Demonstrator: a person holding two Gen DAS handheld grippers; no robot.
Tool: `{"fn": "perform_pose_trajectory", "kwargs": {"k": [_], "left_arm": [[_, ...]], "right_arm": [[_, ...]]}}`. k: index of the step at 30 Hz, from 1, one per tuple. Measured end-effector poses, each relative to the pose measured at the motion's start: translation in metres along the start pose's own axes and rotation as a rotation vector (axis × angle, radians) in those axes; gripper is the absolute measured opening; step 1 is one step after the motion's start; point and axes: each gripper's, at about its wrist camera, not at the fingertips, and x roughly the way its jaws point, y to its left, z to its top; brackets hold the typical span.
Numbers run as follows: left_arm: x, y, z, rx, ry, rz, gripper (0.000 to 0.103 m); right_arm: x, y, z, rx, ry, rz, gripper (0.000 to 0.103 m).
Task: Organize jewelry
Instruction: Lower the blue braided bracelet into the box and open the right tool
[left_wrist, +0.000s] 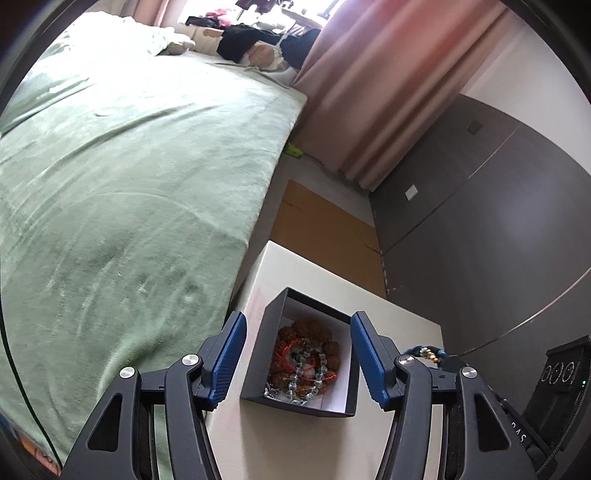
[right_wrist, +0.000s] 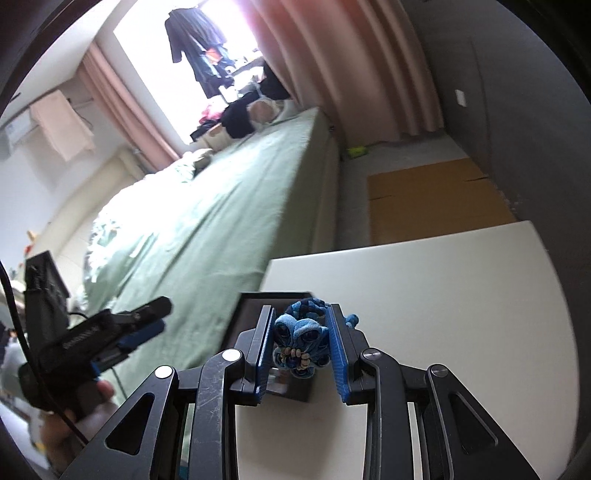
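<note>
Blue piece going to the box, most beads already in

From the left wrist, the left gripper (left_wrist: 299, 354) is hovering with jaws standing apart and nothing between the pads; the open black box (left_wrist: 258, 354) on the white table (left_wrist: 399, 321) is lying just beyond and between them, already holding brown beads (left_wrist: 314, 332) and a clear bead bracelet (left_wrist: 310, 373). From the right wrist, the right gripper (right_wrist: 301, 349) is clamping a blue knotted ornament (right_wrist: 301, 332) between its pads, the box edge (right_wrist: 273, 295) showing just past the jaws. I would judge this piece is what remains to be dropped in.
</note>
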Motion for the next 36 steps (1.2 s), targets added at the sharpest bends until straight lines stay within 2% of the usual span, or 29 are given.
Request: {"fn": "perform_pose_trajectory", "kwargs": {"k": [2,7,13,15,17,21,25,27,31,33,36], "left_arm": [[0.001,0.003,0.003,-0.008,-0.003,-0.005,0.060],[0.002,0.008,0.009,-0.018,-0.022,-0.006,0.071],[0.009,0.017,0.018,-0.036,-0.027,0.001,0.074],[0.011,0.022,0.021,-0.046,-0.031,0.008,0.079],[0.012,0.029,0.025,-0.073,-0.043,0.021,0.081],[0.014,0.030,0.024,-0.083,-0.041,0.025,0.081],[0.016,0.018,0.018,-0.032,-0.024,0.019,0.081],[0.015,0.010,0.014,-0.006,-0.020,0.020,0.081],[0.012,0.000,0.005,0.021,-0.021,0.024,0.088],[0.011,-0.004,0.001,0.033,-0.019,0.028,0.090],[0.010,-0.013,-0.006,0.058,-0.009,0.035,0.091]], "right_arm": [[0.005,0.007,0.002,-0.003,0.000,0.021,0.029],[0.023,0.021,0.003,-0.007,-0.001,0.080,0.029],[0.050,0.027,0.004,0.011,0.023,0.139,0.030],[0.058,0.025,0.003,0.021,0.036,0.154,0.035],[0.069,0.022,0.002,0.024,0.064,0.146,0.047],[0.080,0.006,0.000,0.077,0.110,0.144,0.049],[0.068,-0.001,0.001,0.081,0.087,0.124,0.051],[0.057,-0.003,0.001,0.078,0.072,0.105,0.057],[0.036,-0.008,-0.002,0.065,0.054,0.071,0.062],[0.026,-0.012,-0.005,0.068,0.051,0.058,0.068],[0.010,-0.019,-0.009,0.077,0.035,0.024,0.070]]}}
